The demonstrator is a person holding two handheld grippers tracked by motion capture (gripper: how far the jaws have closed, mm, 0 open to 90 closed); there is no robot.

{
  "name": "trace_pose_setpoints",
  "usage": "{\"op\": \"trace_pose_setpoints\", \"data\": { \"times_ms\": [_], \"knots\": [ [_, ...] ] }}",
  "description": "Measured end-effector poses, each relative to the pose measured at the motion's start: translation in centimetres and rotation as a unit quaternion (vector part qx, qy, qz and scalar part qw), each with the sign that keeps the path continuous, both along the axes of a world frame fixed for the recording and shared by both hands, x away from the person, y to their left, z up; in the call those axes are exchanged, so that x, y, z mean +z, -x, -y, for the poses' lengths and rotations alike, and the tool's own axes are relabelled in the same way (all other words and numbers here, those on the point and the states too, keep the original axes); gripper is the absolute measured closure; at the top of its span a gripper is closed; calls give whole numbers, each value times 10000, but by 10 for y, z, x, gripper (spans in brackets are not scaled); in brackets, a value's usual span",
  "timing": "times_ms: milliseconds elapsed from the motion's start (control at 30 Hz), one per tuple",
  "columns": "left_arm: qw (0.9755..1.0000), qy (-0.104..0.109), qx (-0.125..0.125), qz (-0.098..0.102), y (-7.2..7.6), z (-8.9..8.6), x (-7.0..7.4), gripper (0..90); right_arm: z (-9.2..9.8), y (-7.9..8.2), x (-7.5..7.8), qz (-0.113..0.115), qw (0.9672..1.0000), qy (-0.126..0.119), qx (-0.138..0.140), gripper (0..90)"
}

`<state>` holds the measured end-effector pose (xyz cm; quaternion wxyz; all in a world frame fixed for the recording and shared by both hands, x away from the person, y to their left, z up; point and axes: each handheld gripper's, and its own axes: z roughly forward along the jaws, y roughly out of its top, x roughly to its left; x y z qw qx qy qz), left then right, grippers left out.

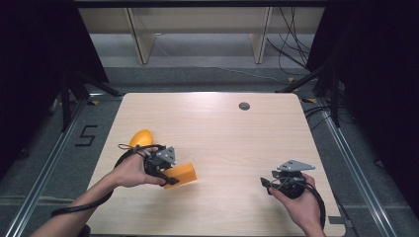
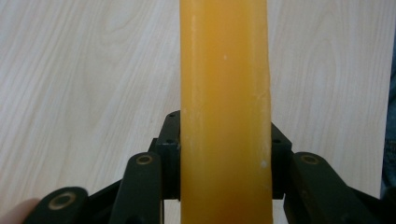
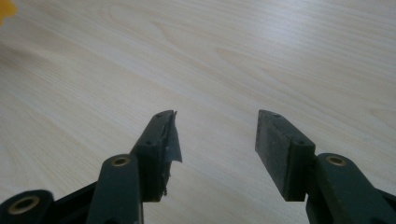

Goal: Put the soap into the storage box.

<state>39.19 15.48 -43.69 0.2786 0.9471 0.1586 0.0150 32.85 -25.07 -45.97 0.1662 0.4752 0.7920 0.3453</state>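
the orange block (image 2: 225, 112) is pinched between the jaws of the left gripper (image 1: 168, 178), one black pad pressed against each of its long sides. in the left gripper view the block is seen as a tall, smooth, waxy orange bar running up from between the jaws to the top edge, with pale wood grain behind it on both sides. in the high view the same block (image 1: 182, 174) is seen sticking out to the right of the gripper, over the left part of the tabletop (image 1: 227, 133); whether it touches the wood or is held just above it cannot be told. the gripper is grasped by the left hand (image 1: 129, 171), and its black cable is looped back past the forearm.

just behind that hand, a rounded yellow-orange object (image 1: 141, 138) is seen lying on the tabletop near the left edge; its exact form cannot be made out.

the jaws of the right gripper (image 3: 217, 135) are spread wide apart with nothing between them, and only bare wood is seen in the gap. a torn strip of dark tape is seen hanging from the inner face of one jaw. in the high view this gripper (image 1: 267, 183) is held by the right hand (image 1: 296, 200) over the right front part of the tabletop, well apart from the block, with its jaws pointed toward the left.

a small dark round fitting (image 1: 244, 105) is set into the tabletop near the far edge.
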Motion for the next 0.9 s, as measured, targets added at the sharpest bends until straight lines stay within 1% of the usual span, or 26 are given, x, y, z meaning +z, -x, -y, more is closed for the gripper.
{"op": "trace_pose_setpoints", "data": {
  "times_ms": [33, 67, 100, 133, 167, 200, 233, 267, 300, 333, 400, 433, 467, 500, 533, 567, 600, 633, 667, 700, 733, 767, 800, 833, 867, 900],
  "knots": [
    [9999, -3, 107, -22, 0, -3, 1, 605, 0, 0, 0, 0, 10000, 0, 0, 482],
    [9994, 10, 333, -32, 2, -7, 2, 605, 1, -1, 0, 90, 10000, 23, 23, 483],
    [9994, 10, 333, -32, 2, -7, 2, 605, 1, -1, 0, 90, 10000, 23, 23, 483],
    [9985, -22, 538, -67, 4, -10, 3, 605, 0, 1, 1, 14, 10000, -1, -67, 483],
    [9976, -24, 680, -116, 5, -12, 5, 605, 0, 1, 1, 41, 10000, -16, -59, 483],
    [9969, -48, 766, -147, 5, -14, 6, 606, 0, 1, 1, 52, 10000, -14, -56, 483],
    [9947, -40, 999, -228, 6, -17, 7, 605, 1, 0, 1, 123, 9999, -2, 18, 483],
    [9920, -21, 1227, -279, 7, -19, 8, 605, 0, 1, 1, 89, 10000, -5, -33, 483],
    [9897, -14, 1399, -294, 8, -21, 9, 606, -1, 2, 2, 29, 9999, -58, -106, 483],
    [9877, -19, 1536, -305, 9, -23, 10, 606, 1, 0, 1, 171, 9998, 35, 17, 484],
    [9844, -24, 1735, -287, 10, -26, 13, 605, -1, 1, 2, 73, 10000, -2, -30, 484],
    [9826, -49, 1839, -263, 11, -28, 15, 605, -1, 1, 2, 73, 10000, -2, -30, 484],
    [9799, -52, 1973, -278, 12, -31, 17, 606, -1, 1, 2, 70, 10000, -24, -12, 484],
    [9782, -56, 2054, -315, 12, -32, 18, 606, -1, 1, 2, 70, 10000, -24, -12, 484],
    [9741, -37, 2229, -378, 13, -34, 20, 605, -1, 1, 2, 67, 10000, -27, -5, 484],
    [9718, -26, 2325, -389, 13, -35, 21, 605, -1, 1, 2, 67, 10000, -27, -5, 484],
    [9680, -33, 2468, -461, 13, -37, 24, 605, 0, 0, 1, 88, 10000, -24, 16, 483],
    [9652, -39, 2562, -521, 13, -39, 26, 605, -1, 0, 1, 110, 9999, -5, 36, 484],
    [9619, -6, 2684, -518, 13, -40, 27, 605, -2, 0, 1, 79, 10000, -37, 23, 483],
    [9599, -29, 2747, -556, 12, -42, 28, 605, -3, 1, 2, 41, 10000, -49, -11, 484],
    [9573, -53, 2832, -573, 11, -44, 30, 605, -2, 1, 2, 50, 10000, -11, -34, 484],
    [9528, 8, 2980, -579, 11, -45, 31, 605, -1, 0, 2, 110, 9999, 47, 36, 483],
    [9503, -62, 3062, -567, 11, -47, 33, 605, -2, 0, 2, 49, 10000, -3, 12, 483],
    [9492, -43, 3091, -591, 9, -50, 34, 605, -2, -1, 2, 50, 10000, -7, 38, 483],
    [9461, -54, 3183, -592, 9, -51, 36, 606, -2, -2, 1, 92, 9999, -45, 75, 483],
    [9432, -29, 3261, -633, 8, -54, 37, 605, -2, -2, 2, 85, 9999, 26, 54, 483]
  ]
}}
